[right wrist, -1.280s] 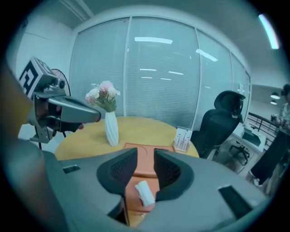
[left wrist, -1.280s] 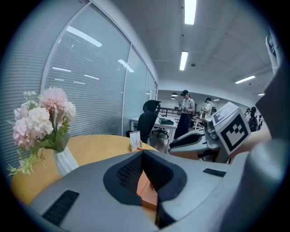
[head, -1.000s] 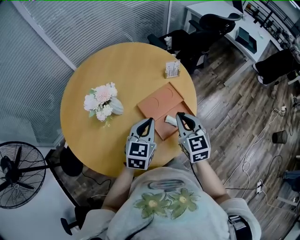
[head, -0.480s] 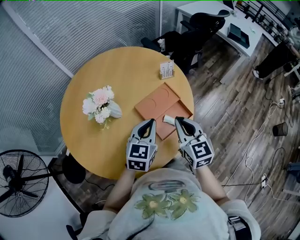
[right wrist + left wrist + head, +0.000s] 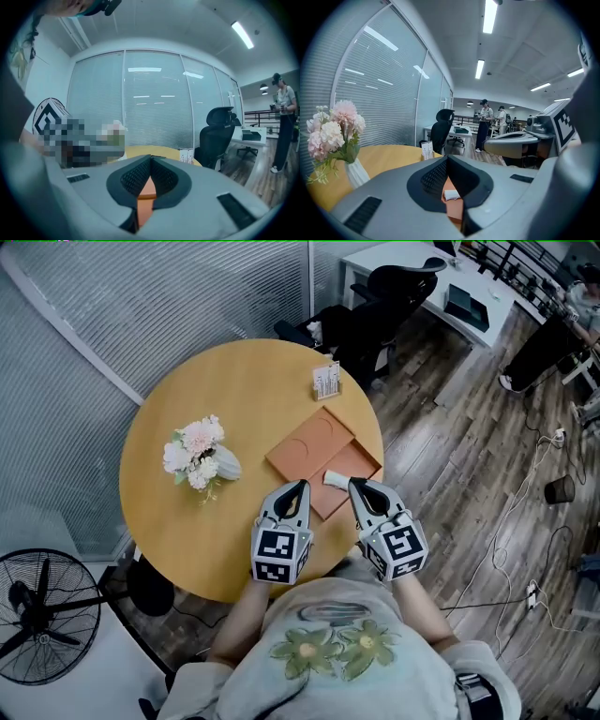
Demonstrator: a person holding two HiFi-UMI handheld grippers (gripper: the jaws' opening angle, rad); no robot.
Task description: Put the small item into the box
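The small white item [image 5: 336,478] lies on the near half of the flat orange box [image 5: 310,442], which sits on the right side of the round wooden table [image 5: 253,381]. My right gripper [image 5: 357,485] is shut and empty, its tips just right of the item and close to it. To the left of the item, my left gripper [image 5: 300,486] is also shut with nothing held, its tips at the box's near left edge. In the left gripper view the item [image 5: 451,194] and box [image 5: 455,209] show below the closed jaws. Orange box surface [image 5: 147,188] shows under the right jaws.
A white vase of pink and white flowers [image 5: 199,452] stands on the table's left half. A small card holder [image 5: 326,382] is at the far right rim. Black office chairs [image 5: 394,285] stand beyond the table, a floor fan [image 5: 42,601] is at lower left, and people [image 5: 483,124] stand far off.
Both grippers have drawn back a little from the box toward the person. They stay shut. The head view has shifted slightly; the item has not moved on the box.
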